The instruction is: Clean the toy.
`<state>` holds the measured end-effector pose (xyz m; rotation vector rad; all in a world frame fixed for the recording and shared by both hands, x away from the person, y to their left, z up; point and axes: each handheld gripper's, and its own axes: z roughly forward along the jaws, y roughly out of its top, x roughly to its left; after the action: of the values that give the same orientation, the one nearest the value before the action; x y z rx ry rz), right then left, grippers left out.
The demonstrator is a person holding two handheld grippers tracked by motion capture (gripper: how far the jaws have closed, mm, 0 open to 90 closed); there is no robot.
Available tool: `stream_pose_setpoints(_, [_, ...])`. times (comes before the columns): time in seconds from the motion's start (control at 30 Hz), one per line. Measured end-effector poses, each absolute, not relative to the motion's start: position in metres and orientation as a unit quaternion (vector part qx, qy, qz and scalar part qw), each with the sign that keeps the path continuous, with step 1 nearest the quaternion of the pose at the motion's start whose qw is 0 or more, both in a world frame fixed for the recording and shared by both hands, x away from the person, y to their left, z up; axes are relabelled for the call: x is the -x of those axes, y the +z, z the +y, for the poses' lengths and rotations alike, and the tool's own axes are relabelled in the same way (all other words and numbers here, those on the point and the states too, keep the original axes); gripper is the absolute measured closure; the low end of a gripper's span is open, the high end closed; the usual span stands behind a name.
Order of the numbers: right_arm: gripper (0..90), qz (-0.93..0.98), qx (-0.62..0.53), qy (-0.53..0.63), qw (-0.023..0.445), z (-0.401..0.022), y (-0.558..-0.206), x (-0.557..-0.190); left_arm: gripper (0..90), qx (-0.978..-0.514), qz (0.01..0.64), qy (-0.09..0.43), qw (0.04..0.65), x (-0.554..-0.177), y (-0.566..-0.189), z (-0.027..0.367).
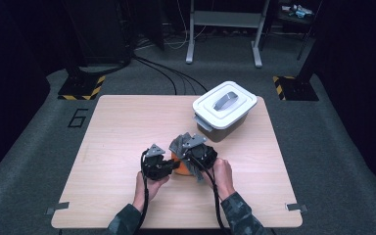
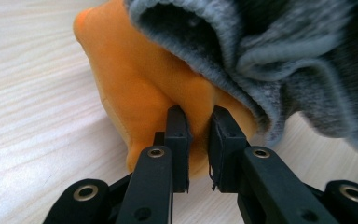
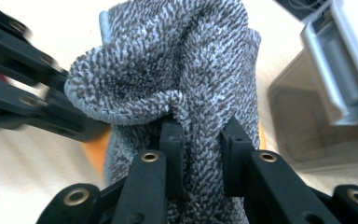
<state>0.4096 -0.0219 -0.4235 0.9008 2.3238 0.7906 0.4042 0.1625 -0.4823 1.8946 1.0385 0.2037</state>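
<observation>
pinching the orange cloth (image 2: 140, 88) between the clenched left gripper (image 2: 199, 135), gripping the grey towel (image 3: 177, 70) in the right gripper (image 3: 200, 144), draping over the orange.

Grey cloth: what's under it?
An orange cloth lies under the grey cloth, pinched by the left gripper. The right gripper pinches the grey one. How far the orange reaches beneath is covered.
</observation>
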Motion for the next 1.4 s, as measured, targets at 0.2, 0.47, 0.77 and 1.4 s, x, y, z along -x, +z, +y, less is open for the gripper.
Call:
stream_pose_setpoints(0.2, [75.2,0.851,-0.367,0.282,0.249,-0.050,-0.435,-0.421,79.0,-0.767,0.427,0.087,0.472,-0.406,-0.491,0.166])
stream_pose_setpoints(0.47, [75.2,0.833,-0.410,0.283,0.238,-0.079,-0.458,-0.428,56.4,-0.783,0.404,0.129,0.456,-0.404,-0.483,0.161])
stream_pose_setpoints(0.77, [74.6,0.828,-0.411,0.296,0.240,-0.079,-0.451,-0.426,58.5,-0.802,0.382,0.160,0.430,-0.410,-0.483,0.148])
stream_pose_setpoints(1.4, [74.7,0.822,-0.412,0.326,0.221,-0.075,-0.451,-0.426,32.9,-0.856,0.303,0.215,0.359,-0.413,-0.463,0.106])
